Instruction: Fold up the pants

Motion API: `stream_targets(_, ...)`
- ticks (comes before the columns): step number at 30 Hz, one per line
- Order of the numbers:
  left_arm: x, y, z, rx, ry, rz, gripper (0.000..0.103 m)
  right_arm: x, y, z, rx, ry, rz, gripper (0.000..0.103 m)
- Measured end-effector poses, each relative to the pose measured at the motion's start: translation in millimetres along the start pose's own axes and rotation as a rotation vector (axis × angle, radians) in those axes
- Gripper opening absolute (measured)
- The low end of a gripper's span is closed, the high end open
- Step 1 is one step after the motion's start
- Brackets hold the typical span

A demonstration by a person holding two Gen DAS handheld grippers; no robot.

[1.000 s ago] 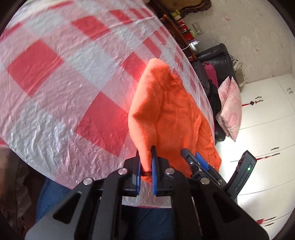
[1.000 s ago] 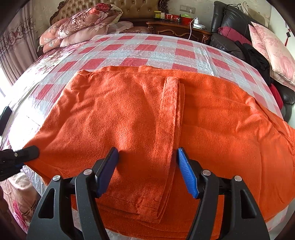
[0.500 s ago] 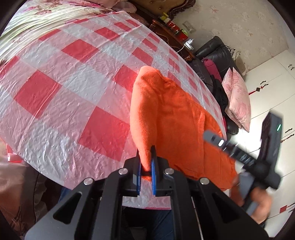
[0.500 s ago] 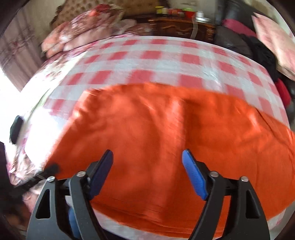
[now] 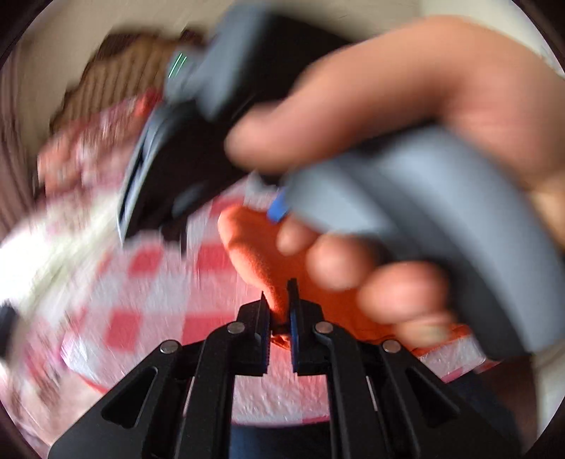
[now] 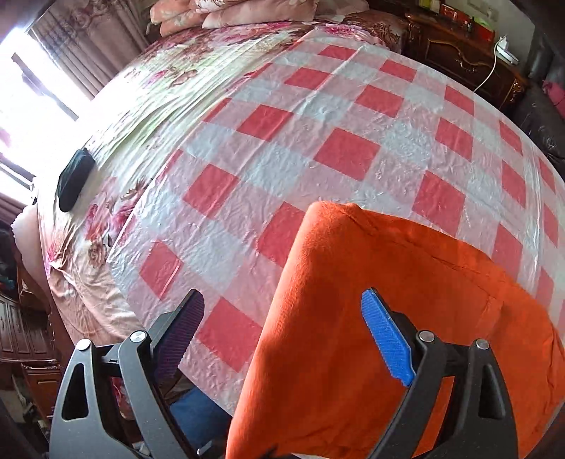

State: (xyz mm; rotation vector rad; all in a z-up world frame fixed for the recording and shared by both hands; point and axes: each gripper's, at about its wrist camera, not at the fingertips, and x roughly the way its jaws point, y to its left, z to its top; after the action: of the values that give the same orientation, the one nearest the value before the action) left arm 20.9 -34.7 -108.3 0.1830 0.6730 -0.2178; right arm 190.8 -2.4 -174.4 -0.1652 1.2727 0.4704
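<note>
The orange pants (image 6: 406, 300) lie on the red-and-white checked sheet (image 6: 317, 141), with their left end lifted into a raised fold. My left gripper (image 5: 279, 310) is shut on an edge of the pants (image 5: 254, 247). The left wrist view is blurred by motion. My right gripper (image 6: 282, 339) is open, its jaws wide apart over the lifted fold; its blue pad (image 6: 386, 339) is above the cloth. The right gripper's grey handle (image 5: 406, 197) and the hand that holds it fill the upper right of the left wrist view.
A black object (image 6: 74, 178) lies on the floral bedspread at the left edge of the bed. A dark wooden nightstand (image 6: 466, 53) stands at the back right, pillows (image 6: 247, 10) at the head. A bright window (image 6: 31, 88) is at the left.
The left gripper has swung round with the pants edge, so the fold stands up. The right gripper has moved left, close in front of the left camera, and now looks over the bare sheet.
</note>
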Motion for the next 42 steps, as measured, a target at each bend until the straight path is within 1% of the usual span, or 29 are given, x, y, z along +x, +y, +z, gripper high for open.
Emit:
stream_targets(1,-2.2,-7.9,1.6,0.043,-0.015,0.015,0.008,0.6,-3.0,-0.3,0.0,0.006,-0.003,0.087)
stream_targets(3,-6.7,-20.9,2.0,0.106,-0.044,0.014,0.008,-1.9,-13.1,-3.8,0.005,0.012,0.005,0.086)
stream_targets(5,-10.2,-28.9,2.8,0.14,-0.063,0.009,0.008,-6.4,-23.1,-9.9,-0.008,0.009,0.003,0.068)
stream_targets(6,-12.6,-32.4,3.4,0.153,-0.073,-0.005,0.008,-6.4,-26.8,-11.3,-0.01,0.014,0.006,0.047)
stream_targets(8,-15.1,-35.0,4.7,0.156,-0.077,-0.018,0.008,-10.1,-47.0,-14.2,0.048,0.006,0.039,0.034)
stream_targets(9,-15.9,-35.4,5.9,0.153,-0.076,-0.026,0.008,-15.7,-60.1,-16.6,0.087,-0.01,0.069,0.029)
stream_targets(12,-21.9,-40.7,11.4,0.173,-0.102,-0.045,0.008,-41.1,-91.4,-24.9,0.164,-0.079,0.136,0.023)
stream_targets(15,-33.4,-72.9,29.1,0.266,-0.184,-0.092,0.008,-75.2,-126.5,-40.5,0.235,-0.16,0.201,0.022)
stream_targets(16,-36.6,-85.9,35.4,0.291,-0.202,-0.123,0.008,-85.0,-137.3,-45.8,0.257,-0.182,0.22,0.022)
stream_targets(18,-40.8,-106.8,42.5,0.323,-0.221,-0.182,0.008,-108.0,-174.7,-67.9,0.338,-0.241,0.271,0.022)
stream_targets(19,-40.7,-124.4,43.1,0.363,-0.232,-0.209,0.008,-116.5,-193.2,-79.3,0.378,-0.262,0.289,0.022)
stream_targets(21,-36.0,-163.6,38.6,0.441,-0.247,-0.251,0.008,-127.9,-239.4,-111.6,0.459,-0.298,0.293,0.022)
stream_targets(23,-27.4,-200.3,28.3,0.499,-0.245,-0.272,0.008,-123.9,-276.3,-138.7,0.529,-0.301,0.294,0.023)
stream_targets(24,-21.9,-218.6,21.9,0.531,-0.243,-0.268,0.008,-116.5,-296.1,-154.3,0.559,-0.299,0.31,0.023)
stream_targets(25,-14.9,-240.5,10.5,0.578,-0.237,-0.258,0.008,-106.2,-313.7,-168.0,0.589,-0.286,0.315,0.027)
stream_targets(27,-0.8,-264.2,-10.8,0.638,-0.212,-0.242,0.008,-87.4,-334.6,-187.5,0.628,-0.25,0.282,0.03)
stream_targets(28,5.3,-277.2,-22.4,0.672,-0.195,-0.226,0.008,-80.0,-339.7,-194.4,0.635,-0.241,0.284,0.034)
stream_targets(29,8.5,-283.9,-29.8,0.694,-0.194,-0.207,0.009,-73.4,-345.1,-201.8,0.643,-0.236,0.303,0.048)
stream_targets(30,10.9,-287.8,-36.2,0.711,-0.199,-0.182,0.012,-70.6,-347.2,-207.4,0.64,-0.245,0.311,0.068)
stream_targets(31,11.5,-292.0,-38.5,0.72,-0.203,-0.168,0.017,-70.6,-346.9,-211.4,0.63,-0.267,0.312,0.078)
stream_targets(32,12.8,-295.1,-41.2,0.729,-0.204,-0.148,0.022,-71.3,-346.2,-213.5,0.619,-0.282,0.316,0.078)
stream_targets(33,14.1,-294.7,-42.5,0.731,-0.204,-0.126,0.031,-71.6,-346.1,-214.6,0.608,-0.29,0.323,0.078)
stream_targets(36,14.5,-297.5,-48.7,0.748,-0.187,-0.108,0.033,-67.6,-342.6,-215.7,0.599,-0.293,0.312,0.078)
stream_targets(37,13.6,-299.3,-53.0,0.766,-0.189,-0.104,0.033,-67.9,-341.2,-216.2,0.591,-0.296,0.302,0.075)
stream_targets(38,12.7,-299.4,-57.2,0.78,-0.19,-0.097,0.033,-68.7,-337.7,-216.7,0.573,-0.303,0.285,0.072)
stream_targets(39,13.5,-302.1,-60.5,0.791,-0.19,-0.09,0.033,-68.3,-334.6,-216.9,0.555,-0.305,0.277,0.064)
stream_targets(40,15.6,-305.0,-60.9,0.797,-0.191,-0.084,0.033,-67.1,-333.1,-216.8,0.544,-0.3,0.27,0.063)
stream_targets(41,18.1,-306.2,-60.4,0.798,-0.19,-0.08,0.033,-64.9,-329.5,-215.9,0.537,-0.298,0.257,0.059)
stream_targets(42,20.1,-306.5,-60.1,0.801,-0.186,-0.078,0.029,-64.1,-329.5,-216.2,0.527,-0.297,0.24,0.05)
